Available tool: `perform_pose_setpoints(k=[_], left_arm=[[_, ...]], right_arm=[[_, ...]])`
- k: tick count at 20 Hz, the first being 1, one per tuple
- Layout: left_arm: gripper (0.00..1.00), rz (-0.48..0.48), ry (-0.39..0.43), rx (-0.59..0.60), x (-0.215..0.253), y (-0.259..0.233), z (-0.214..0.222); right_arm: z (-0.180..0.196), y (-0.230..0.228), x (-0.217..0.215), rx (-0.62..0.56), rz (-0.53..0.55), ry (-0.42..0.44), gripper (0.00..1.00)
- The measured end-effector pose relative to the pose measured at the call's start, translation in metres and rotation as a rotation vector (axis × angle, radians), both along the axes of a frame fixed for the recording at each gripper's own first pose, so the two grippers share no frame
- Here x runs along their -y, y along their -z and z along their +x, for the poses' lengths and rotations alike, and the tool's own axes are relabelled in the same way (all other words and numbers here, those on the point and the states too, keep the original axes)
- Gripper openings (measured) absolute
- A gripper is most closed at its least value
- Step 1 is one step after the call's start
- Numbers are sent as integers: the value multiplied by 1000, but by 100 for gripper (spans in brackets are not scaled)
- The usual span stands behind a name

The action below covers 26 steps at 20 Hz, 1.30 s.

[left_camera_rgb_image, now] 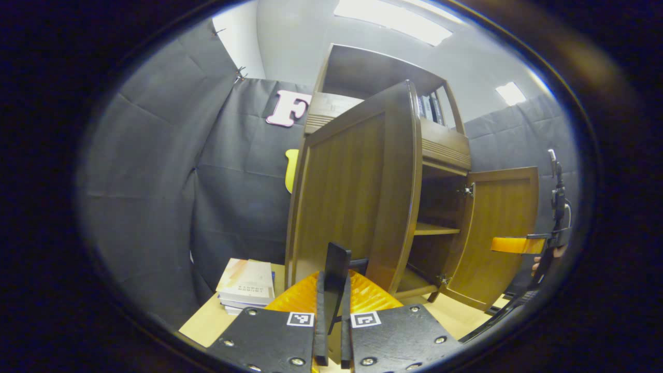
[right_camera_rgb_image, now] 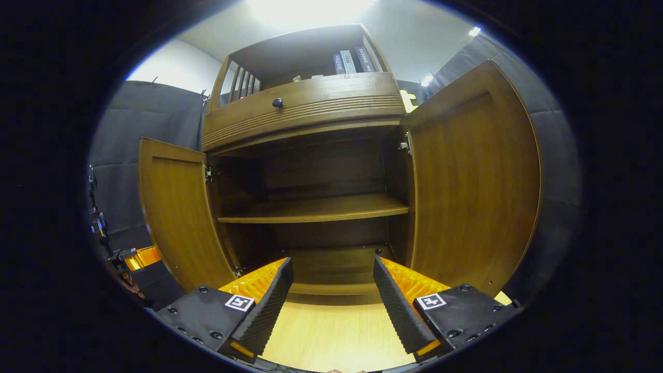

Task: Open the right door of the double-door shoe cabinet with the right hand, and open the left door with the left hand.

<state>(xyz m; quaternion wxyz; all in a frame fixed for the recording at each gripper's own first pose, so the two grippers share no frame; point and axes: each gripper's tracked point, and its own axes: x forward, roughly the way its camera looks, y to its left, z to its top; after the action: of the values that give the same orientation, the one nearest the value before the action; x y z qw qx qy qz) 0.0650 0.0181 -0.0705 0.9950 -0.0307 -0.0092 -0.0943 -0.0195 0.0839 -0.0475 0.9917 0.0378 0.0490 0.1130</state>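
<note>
Doors open | left claw (left_camera_rgb_image: pixel 331 305) closed | right claw (right_camera_rgb_image: pixel 331 295) spread

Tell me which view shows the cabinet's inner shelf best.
The right gripper view: it faces the open cabinet head-on, so the shelf runs unobstructed between both open doors. In the left gripper view, the left door hides most of the interior, leaving a short strip of the shelf visible.

One cabinet (right_camera_rgb_image: pixel 311 109), two doors (right_camera_rgb_image: pixel 178 212) (right_camera_rgb_image: pixel 474 181) (both swung open), one inner shelf (right_camera_rgb_image: pixel 316 208), one drawer knob (right_camera_rgb_image: pixel 277 102), three upright books (right_camera_rgb_image: pixel 352 61), one stack of books (left_camera_rgb_image: pixel 246 285) on the bench (left_camera_rgb_image: pixel 207 324).
</note>
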Motion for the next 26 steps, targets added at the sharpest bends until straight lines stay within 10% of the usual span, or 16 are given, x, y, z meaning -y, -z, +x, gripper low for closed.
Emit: perform_pose_setpoints(k=[16,26], left_arm=[[10,102,81,-2,-113,-6,9],[12,41,-155,7,-104,-31,-81]], right_arm=[[10,-24,7,28,-68,26,92],[10,-37,36,66,-108,25,98]])
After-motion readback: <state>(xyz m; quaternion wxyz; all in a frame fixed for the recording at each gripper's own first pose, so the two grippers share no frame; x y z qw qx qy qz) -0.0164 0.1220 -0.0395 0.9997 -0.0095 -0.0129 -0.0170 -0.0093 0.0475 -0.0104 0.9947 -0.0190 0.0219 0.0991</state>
